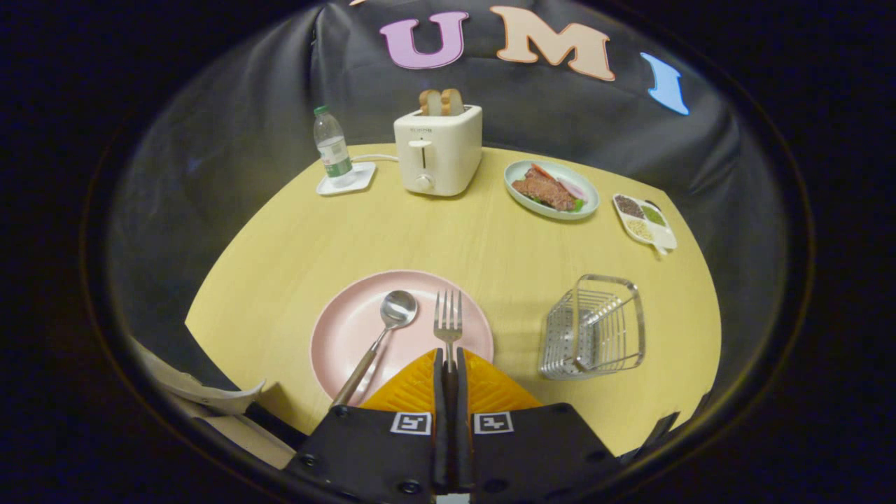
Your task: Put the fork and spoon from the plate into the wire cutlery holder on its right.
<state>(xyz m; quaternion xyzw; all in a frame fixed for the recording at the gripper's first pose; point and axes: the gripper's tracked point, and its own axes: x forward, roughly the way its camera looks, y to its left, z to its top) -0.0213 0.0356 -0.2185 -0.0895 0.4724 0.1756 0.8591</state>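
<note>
Here the gripper (449, 360) has its two fingers pressed close together, pinching the handle of the fork (448, 320), whose tines point ahead just beyond the fingertips, over the pink plate (343, 329). The spoon (381, 334) lies on the same plate to the left of the fingers, bowl up and away, its handle slanting back over the plate's near rim. To the right of the plate, a little apart, the wire cutlery holder (595, 329) stands on the yellow table (434, 231). Farther back are a toaster (437, 150) with two slices of bread (442, 102) sticking up, a water bottle (333, 147) on a white coaster (346, 180), a dish of food (551, 189), and a small divided tray (644, 220).
</note>
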